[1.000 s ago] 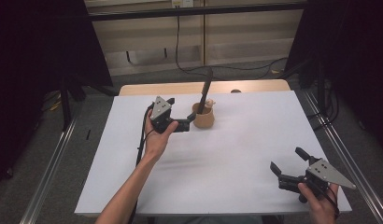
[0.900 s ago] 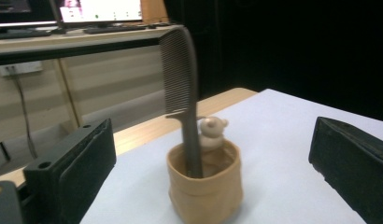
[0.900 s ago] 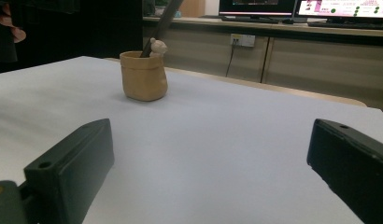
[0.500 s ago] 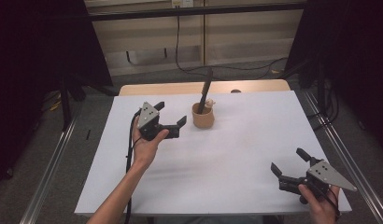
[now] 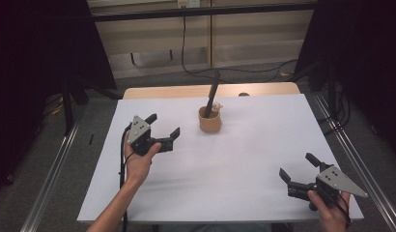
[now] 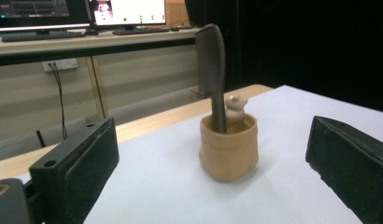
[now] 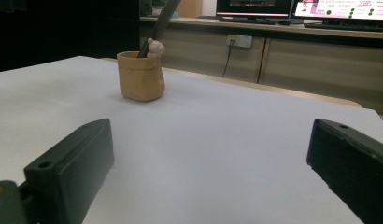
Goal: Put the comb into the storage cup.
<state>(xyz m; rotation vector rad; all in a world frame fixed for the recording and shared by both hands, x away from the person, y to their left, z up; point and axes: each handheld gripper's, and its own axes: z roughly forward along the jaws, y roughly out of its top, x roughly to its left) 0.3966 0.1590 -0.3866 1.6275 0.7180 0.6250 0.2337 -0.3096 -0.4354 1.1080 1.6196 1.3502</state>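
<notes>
We find the right gripper [image 5: 298, 167] nearest the table's front edge, well apart from the squat tan bag-shaped pot [image 5: 210, 120], jaws spread and empty. Further in, the left gripper [image 5: 162, 127] sits left of the pot, jaws apart, empty. The long dark comb [image 6: 214, 74] leans out of the pot beside a small bear figure [image 6: 235, 108]. Risk: a careless reach could knock the comb and topple the pot.

Your comb [image 7: 162, 14]: top cut off by right gripper view's edge | lower end hidden inside the pot [image 6: 229, 146] | small bear figure [image 6: 235, 108]: body hidden behind pot rim
</notes>
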